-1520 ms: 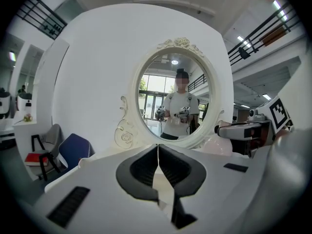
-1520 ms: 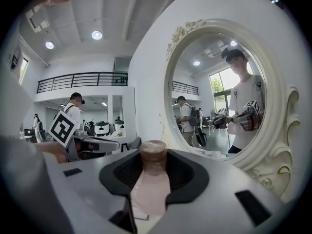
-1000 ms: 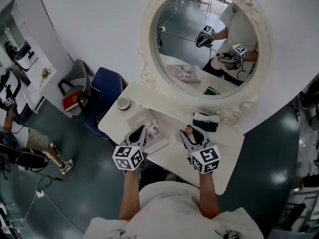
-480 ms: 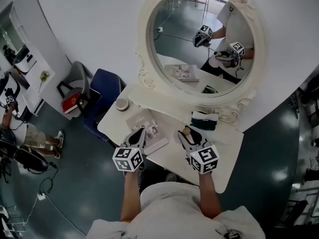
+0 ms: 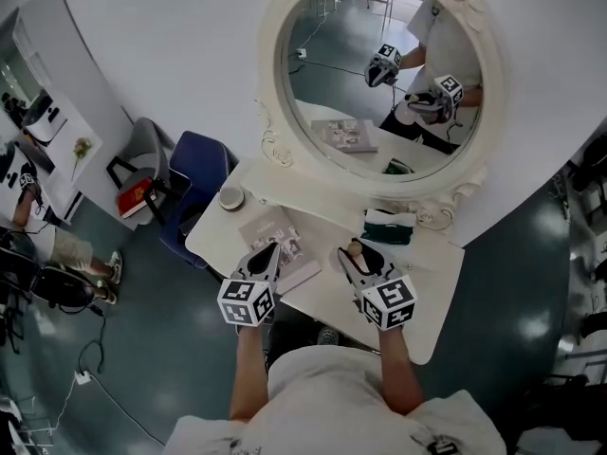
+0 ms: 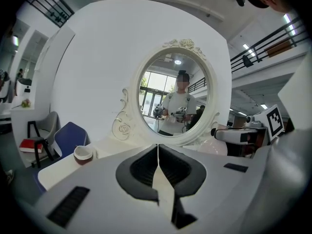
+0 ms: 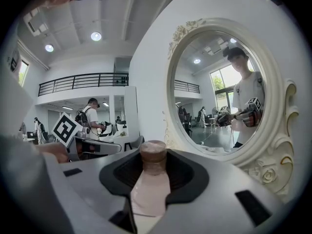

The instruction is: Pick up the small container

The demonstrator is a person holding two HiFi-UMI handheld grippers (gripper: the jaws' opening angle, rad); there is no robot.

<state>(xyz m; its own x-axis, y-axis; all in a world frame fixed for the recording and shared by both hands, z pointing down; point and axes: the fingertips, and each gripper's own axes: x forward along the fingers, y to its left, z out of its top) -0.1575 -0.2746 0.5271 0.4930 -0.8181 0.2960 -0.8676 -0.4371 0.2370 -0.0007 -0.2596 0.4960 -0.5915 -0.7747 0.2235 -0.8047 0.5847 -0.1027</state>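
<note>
We find the small bottle (image 7: 148, 189) clamped between the fingers of the right gripper (image 5: 360, 254). Its long axis runs along them, with the brown cap (image 7: 153, 152) at the tips, over the worktop (image 5: 322, 299). The left gripper (image 5: 268, 250) has its fingers together and empty, and sits just beside.

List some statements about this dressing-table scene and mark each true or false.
1. The right gripper is shut on a small pink bottle with a brown cap. True.
2. The left gripper has its jaws wide apart. False: they are together, with nothing between them.
3. A small bowl sits near the left corner of the table. True.
4. The chair beside the table is red. False: it is blue.
</note>
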